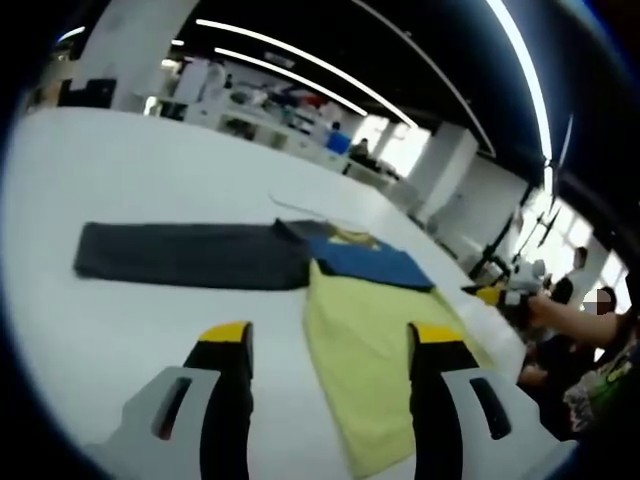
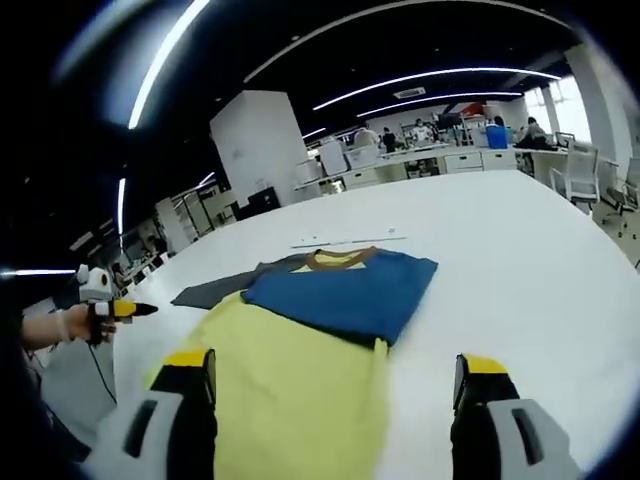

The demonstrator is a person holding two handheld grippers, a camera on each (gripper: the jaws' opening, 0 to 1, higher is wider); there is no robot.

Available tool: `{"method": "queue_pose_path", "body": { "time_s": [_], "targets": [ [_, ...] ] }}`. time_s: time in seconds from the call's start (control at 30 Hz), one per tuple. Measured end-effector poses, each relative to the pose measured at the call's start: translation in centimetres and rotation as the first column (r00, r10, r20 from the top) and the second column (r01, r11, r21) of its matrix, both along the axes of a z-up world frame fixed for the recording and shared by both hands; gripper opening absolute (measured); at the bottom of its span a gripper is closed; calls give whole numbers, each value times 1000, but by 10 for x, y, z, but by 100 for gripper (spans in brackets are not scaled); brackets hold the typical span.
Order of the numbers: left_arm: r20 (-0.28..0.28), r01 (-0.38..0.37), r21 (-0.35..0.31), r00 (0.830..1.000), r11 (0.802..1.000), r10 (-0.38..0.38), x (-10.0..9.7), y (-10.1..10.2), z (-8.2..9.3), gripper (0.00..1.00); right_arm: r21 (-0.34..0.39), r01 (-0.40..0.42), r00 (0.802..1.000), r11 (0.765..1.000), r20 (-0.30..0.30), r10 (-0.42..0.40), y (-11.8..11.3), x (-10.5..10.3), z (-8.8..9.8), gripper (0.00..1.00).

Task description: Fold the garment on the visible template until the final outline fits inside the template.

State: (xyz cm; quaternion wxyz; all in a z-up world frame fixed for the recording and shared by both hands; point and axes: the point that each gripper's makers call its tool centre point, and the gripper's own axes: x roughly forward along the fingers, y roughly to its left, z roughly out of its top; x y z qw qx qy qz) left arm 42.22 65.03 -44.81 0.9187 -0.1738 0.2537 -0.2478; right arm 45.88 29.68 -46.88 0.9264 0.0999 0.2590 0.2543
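A big white counter (image 1: pixel 120 180) in a bright office, with a shirt (image 2: pixel 300 390) on it.
The shirt lies flat right in front of both claws, its long side pointing away. The left claw (image 1: pixel 335 345) and right claw (image 2: pixel 335 375) are open, holding nothing, equally near.

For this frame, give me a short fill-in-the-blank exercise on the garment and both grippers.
1. The garment's body is pale ____.
2. The part folded over near the collar is ____.
3. Both the left gripper and the right gripper have their jaws ____, holding nothing.
4. The garment lies on a ____ table.

Missing words: yellow; blue; open; white
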Motion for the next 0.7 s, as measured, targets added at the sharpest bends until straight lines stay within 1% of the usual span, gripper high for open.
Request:
{"method": "queue_pose_path", "body": {
  "time_s": [0.2, 0.43, 0.5, 0.53, 0.57, 0.6, 0.67, 0.7],
  "targets": [
    [1, -10, 1, 1000, 1000, 10, 2, 4, 0, 59, 7, -2, 1000, 1000, -5, 2, 2, 0, 0, 100],
    [-6, -41, 3, 999, 999, 41, 4, 19, -4, 58, 34, 11, 1000, 999, -20, -11, 2, 0, -4, 99],
    [0, -71, 8, 997, 997, 71, 6, 30, -4, 57, 33, 9, 1000, 999, -20, -9, 2, 0, -4, 99],
    [18, -119, 12, 993, 993, 119, 12, 43, -3, 56, 29, 10, 1000, 1000, -21, -10, 1, 0, -4, 99],
    [19, -146, 20, 989, 989, 145, 15, 52, -4, 55, 30, 10, 1000, 999, -21, -10, 1, 0, -4, 99],
    [10, -172, 21, 985, 985, 172, 19, 63, -6, 57, 37, 10, 1000, 999, -23, -10, 0, -1, -5, 98],
    [15, -208, 37, 978, 977, 207, 26, 81, -8, 59, 48, 6, 999, 999, -33, -4, 0, -3, -6, 98],
    [14, -213, 42, 977, 976, 213, 27, 84, -8, 60, 53, 9, 1000, 999, -29, -7, -1, -3, -7, 98]
  ]
}}
